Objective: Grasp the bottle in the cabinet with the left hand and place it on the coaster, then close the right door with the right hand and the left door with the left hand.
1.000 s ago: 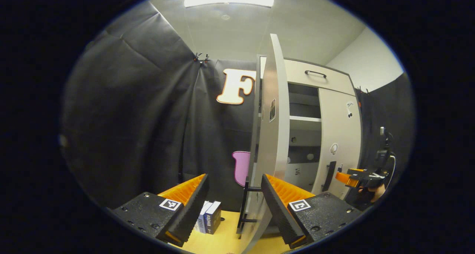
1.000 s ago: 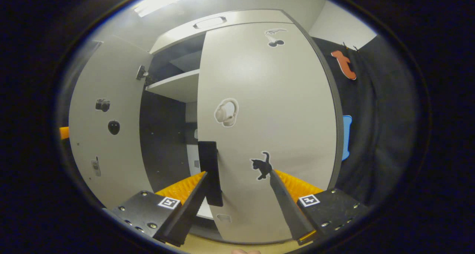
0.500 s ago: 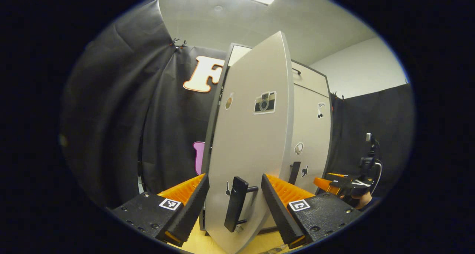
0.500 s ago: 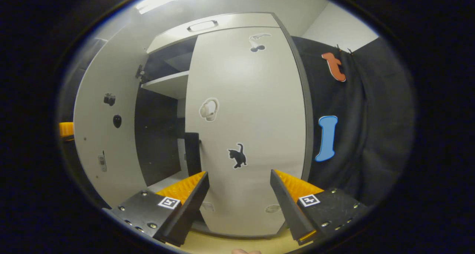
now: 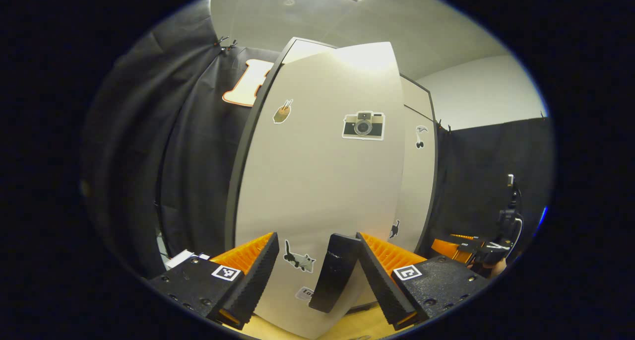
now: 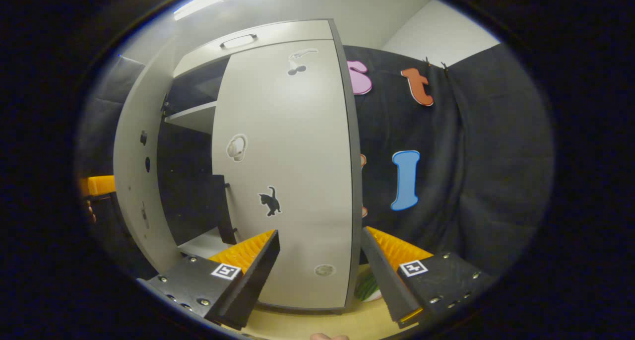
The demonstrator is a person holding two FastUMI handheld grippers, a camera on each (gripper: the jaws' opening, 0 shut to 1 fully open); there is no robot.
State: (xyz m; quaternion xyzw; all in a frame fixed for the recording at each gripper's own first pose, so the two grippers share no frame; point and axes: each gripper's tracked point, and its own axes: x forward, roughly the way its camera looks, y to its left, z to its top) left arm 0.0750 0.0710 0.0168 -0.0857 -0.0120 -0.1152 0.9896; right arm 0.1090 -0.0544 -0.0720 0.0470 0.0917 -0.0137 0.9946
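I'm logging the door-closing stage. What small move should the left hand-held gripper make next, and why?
Probably keep pushing the left door toward the cabinet. In the right gripper view it stands ajar, a dark gap beside the shut right door. The left hand-held gripper is open around its handle.
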